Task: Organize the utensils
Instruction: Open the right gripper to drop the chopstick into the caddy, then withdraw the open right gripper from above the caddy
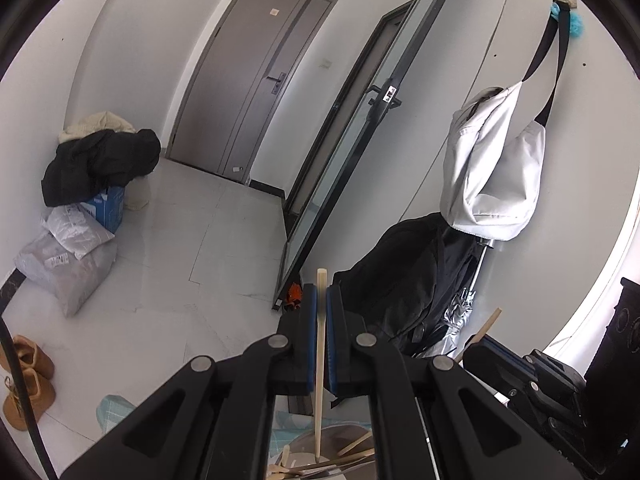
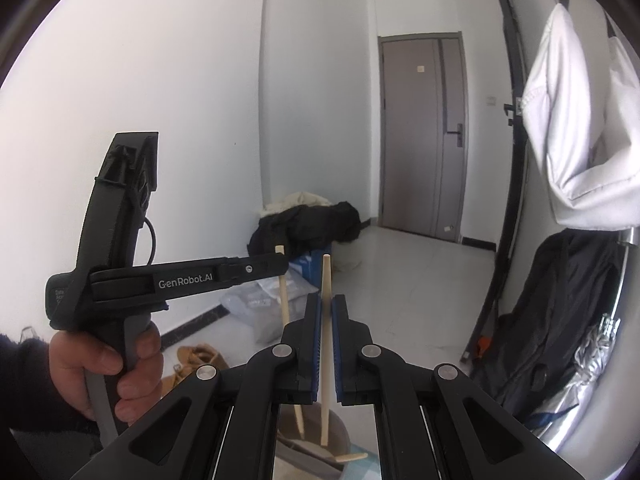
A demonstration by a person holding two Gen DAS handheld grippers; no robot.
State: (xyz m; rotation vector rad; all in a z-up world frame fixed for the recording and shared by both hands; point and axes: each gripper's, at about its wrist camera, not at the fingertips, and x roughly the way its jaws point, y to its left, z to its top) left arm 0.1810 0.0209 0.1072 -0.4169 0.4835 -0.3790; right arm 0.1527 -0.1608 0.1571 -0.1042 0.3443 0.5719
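Pale floor (image 1: 168, 240) lies open toward the far door (image 1: 244, 80). Each gripper, left (image 1: 321, 308) and right (image 2: 327, 312), clamps one upright chopstick (image 1: 320, 360) (image 2: 326, 340) above the gray holder (image 2: 316, 446).

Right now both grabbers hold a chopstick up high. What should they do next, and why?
Probably lower both sticks. The left gripper and right gripper each pinch one chopstick upright, tips just above the gray container, where other wooden utensils already lie.

grey door (image 1: 248, 92) | white bag (image 1: 492, 168) (hanging) | brown shoes (image 1: 26, 380)
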